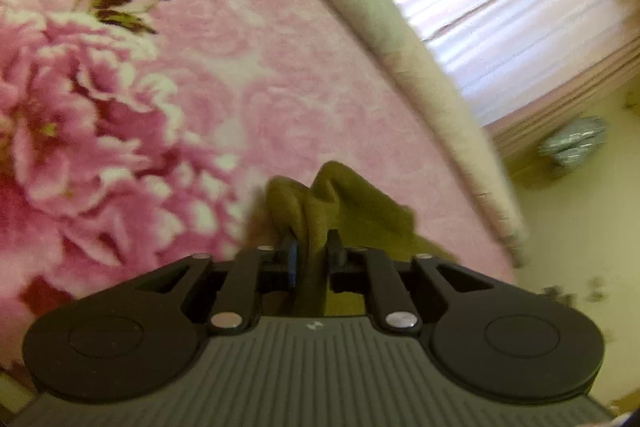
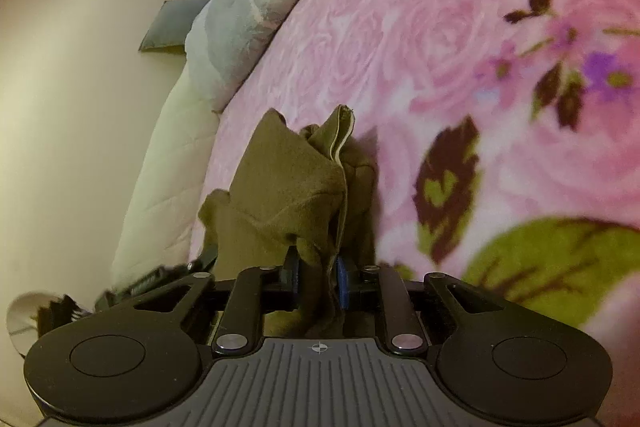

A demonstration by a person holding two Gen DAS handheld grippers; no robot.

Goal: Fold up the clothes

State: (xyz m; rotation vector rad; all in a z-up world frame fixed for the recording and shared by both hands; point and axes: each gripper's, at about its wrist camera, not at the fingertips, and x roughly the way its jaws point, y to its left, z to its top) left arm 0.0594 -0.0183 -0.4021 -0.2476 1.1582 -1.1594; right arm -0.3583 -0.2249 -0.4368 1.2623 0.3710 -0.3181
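The fingers (image 1: 293, 259) of the left gripper (image 1: 314, 253) pinch a bunched fold of olive-green cloth (image 1: 344, 211), which rises between them and spills forward onto the pink floral blanket (image 1: 168, 75) covering the bed. The right gripper (image 2: 320, 275) likewise has its fingers (image 2: 343, 281) clamped on a gathered fold of the same cloth (image 2: 288, 183), which stands in a crumpled peak above the blanket (image 2: 440, 27). Beyond the blanket's far edge lies a pale rolled quilt (image 1: 400, 39), seen also from the right wrist (image 2: 240, 27), with a cream floor (image 2: 72, 75) past it.
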